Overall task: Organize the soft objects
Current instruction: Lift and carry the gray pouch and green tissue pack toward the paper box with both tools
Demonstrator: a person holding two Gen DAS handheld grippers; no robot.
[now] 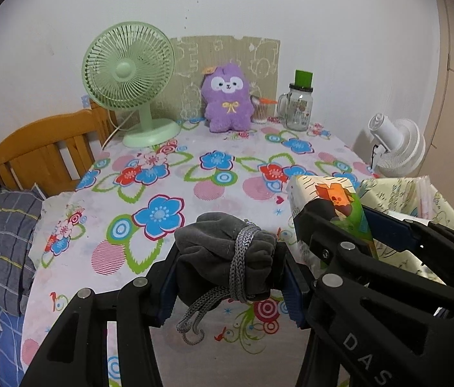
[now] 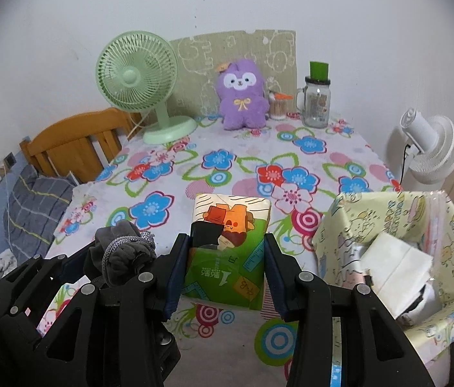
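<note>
Currently, both loaded:
left gripper (image 1: 230,277): pinching grey pouch (image 1: 223,251).
right gripper (image 2: 225,274): pinching tissue pack (image 2: 230,251), long axis pointing away.
bin (image 2: 452,258): immediately right of right gripper; nearer arm: right.

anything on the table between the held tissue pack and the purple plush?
Nothing: in the right wrist view, only bare floral tablecloth lies between the tissue pack and the purple plush.

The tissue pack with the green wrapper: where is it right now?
The tissue pack is clamped in the right gripper, raised above the floral tablecloth, with the yellow storage box on its right and the left gripper's grey pouch on its left.
</note>
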